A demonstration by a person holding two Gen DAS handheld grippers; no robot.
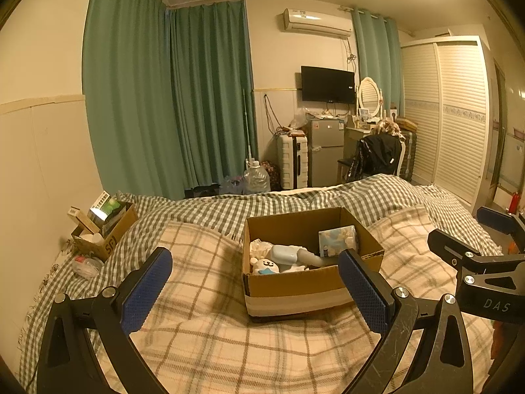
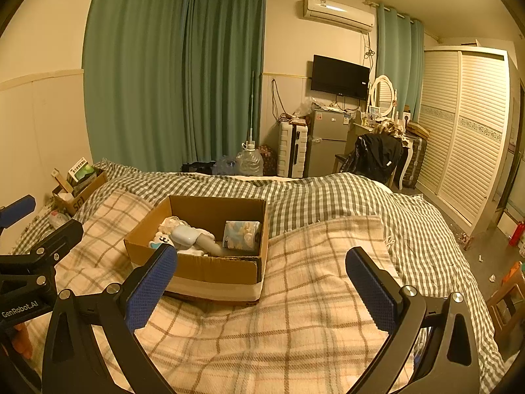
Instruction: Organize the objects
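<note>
Far left of the frame, against the wall: small cardboard box [image 1: 106,234] stuffed with packets, a plastic bag [image 1: 86,265] just beside it on the green-checked sheet [image 1: 203,208]. Lower left to lower centre: left gripper [image 1: 254,290], fingers spread wide, nothing between them, hanging over the beige plaid blanket [image 1: 203,328]. Centre: open cardboard box [image 1: 295,284] on the blanket holding a white plush toy [image 1: 265,266], a pale blue bottle [image 1: 284,253] lying flat, and a tissue pack [image 1: 338,239] leaning at its right wall. Right: right gripper [image 2: 261,292], also released, empty, over the blanket beside the box.
</note>
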